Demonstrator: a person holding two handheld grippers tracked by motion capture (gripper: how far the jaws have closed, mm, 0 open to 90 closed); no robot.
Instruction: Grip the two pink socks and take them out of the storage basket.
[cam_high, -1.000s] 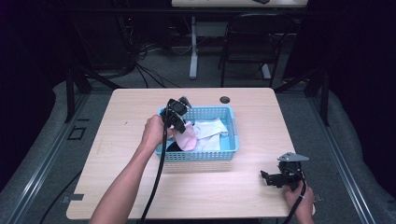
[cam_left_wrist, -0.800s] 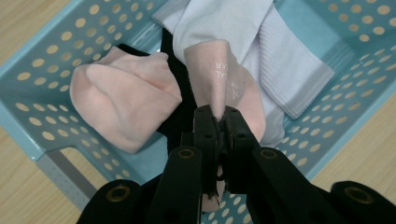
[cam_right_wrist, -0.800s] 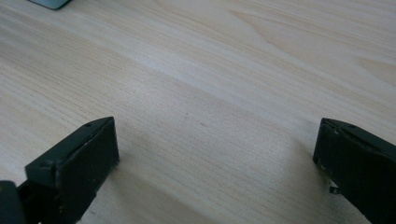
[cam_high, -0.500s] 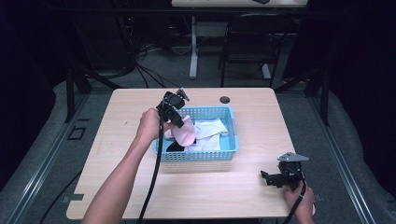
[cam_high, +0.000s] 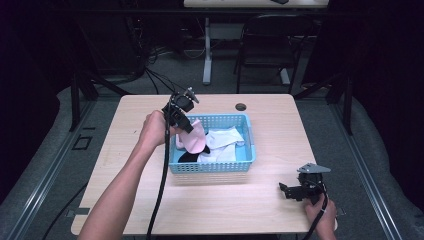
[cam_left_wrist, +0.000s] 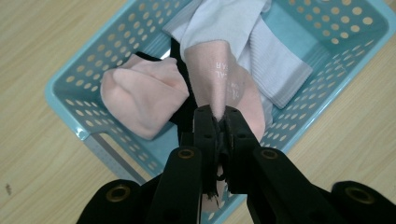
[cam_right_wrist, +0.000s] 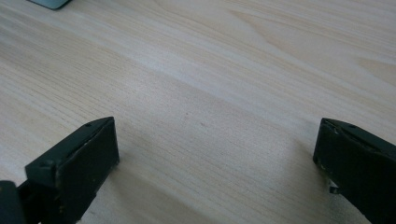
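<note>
Pink sock (cam_left_wrist: 223, 88): pinched by its upper end in the clenched left hand-held gripper (cam_left_wrist: 221, 122), hanging lengthwise straight down into the blue basket (cam_high: 247, 131) on the tabletop (cam_high: 220, 200); right hand-held gripper (cam_right_wrist: 215, 154) released, resting well apart.

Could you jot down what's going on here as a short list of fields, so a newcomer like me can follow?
Setting: wooden table, seen from above
Container: blue basket with holed walls, near the table's middle
Contents: pink sock lying in it, white cloth, something black beneath
Left gripper: shut on a second pink sock, held above the basket
Right gripper: jaws wide apart, nothing between them, low over bare table
Small item: dark round thing at the table's far edge
</note>
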